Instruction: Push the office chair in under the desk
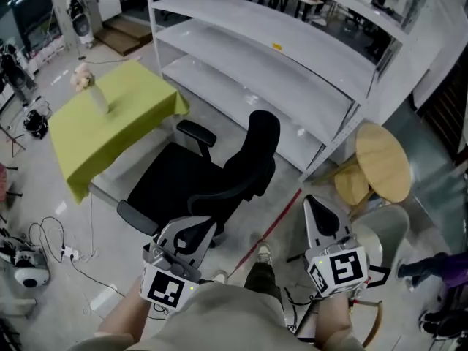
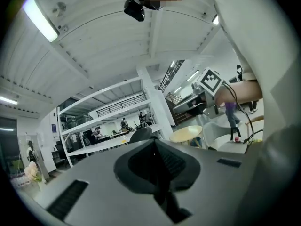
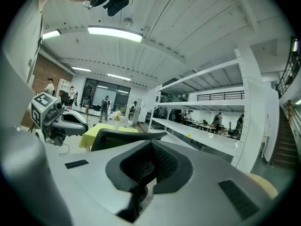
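A black office chair (image 1: 212,181) stands on the floor with its seat toward a desk under a yellow-green cloth (image 1: 110,123), apart from the desk's near edge. A vase of flowers (image 1: 91,90) stands on the desk. My left gripper (image 1: 202,227) hovers just behind the chair's back, shut and empty. My right gripper (image 1: 313,200) is held to the chair's right, shut and empty, touching nothing. The left gripper view shows its closed jaws (image 2: 155,142) with the chair's back (image 2: 141,134) beyond. From the right gripper (image 3: 151,145), the chair's back (image 3: 124,138) and the desk (image 3: 101,132) show.
A long white shelving unit (image 1: 292,57) runs behind the chair. A round wooden table (image 1: 382,159), a wooden stool (image 1: 352,185) and a white chair (image 1: 380,225) stand at the right. Cables (image 1: 51,247) lie on the floor at the left. A red line (image 1: 274,225) crosses the floor.
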### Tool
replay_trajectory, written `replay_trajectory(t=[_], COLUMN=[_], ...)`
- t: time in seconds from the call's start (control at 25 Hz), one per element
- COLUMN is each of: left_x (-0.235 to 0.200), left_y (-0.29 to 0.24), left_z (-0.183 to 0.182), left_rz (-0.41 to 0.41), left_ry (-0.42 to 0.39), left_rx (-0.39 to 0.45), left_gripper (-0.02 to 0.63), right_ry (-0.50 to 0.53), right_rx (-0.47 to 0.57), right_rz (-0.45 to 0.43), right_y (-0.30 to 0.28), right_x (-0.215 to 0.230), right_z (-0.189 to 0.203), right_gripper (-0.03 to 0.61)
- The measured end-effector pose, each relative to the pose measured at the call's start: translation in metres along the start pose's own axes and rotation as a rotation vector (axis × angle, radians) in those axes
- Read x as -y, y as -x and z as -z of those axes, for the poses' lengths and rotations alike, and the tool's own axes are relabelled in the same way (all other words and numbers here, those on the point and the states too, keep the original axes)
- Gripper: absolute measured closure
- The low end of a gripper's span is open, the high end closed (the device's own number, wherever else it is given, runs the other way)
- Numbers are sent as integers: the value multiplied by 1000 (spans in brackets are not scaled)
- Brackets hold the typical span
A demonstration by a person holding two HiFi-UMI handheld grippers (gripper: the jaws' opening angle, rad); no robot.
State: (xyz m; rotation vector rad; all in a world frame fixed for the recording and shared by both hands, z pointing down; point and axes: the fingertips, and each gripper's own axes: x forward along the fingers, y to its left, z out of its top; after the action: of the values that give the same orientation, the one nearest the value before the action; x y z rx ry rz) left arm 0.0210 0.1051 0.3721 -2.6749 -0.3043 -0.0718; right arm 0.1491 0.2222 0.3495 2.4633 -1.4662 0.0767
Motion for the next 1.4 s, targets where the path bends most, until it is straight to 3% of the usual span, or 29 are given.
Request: replay_trajectory(t=[0.28,0.56,0.72,1.08,1.28,1.4], left_x=[-18,-27,-24,-11,0,5], left_y=[-19,-28,-33,-46,-53,-53], left_z=[7,15,9,10,31,46], left_rz=[-171,-383,-473,-624,-631,-633], left_ry=[23,103,93,79,138,132], left_rx=[-52,-174,-230,-360,-476,-543], left_gripper=[606,606,606,572,443,431], right_ry=[22,73,89,193,246,320], right_rx=[29,33,38,-10,-45,-58], right_rz=[-192,-412,-546,-833,-937,-996], right_y=[-69,-116,-132,-155,-165,-172], right_x=[23,45,52,43,38,33], right_z=[3,4,4,26,38,49], right_gripper=[572,572,572,572,540,500])
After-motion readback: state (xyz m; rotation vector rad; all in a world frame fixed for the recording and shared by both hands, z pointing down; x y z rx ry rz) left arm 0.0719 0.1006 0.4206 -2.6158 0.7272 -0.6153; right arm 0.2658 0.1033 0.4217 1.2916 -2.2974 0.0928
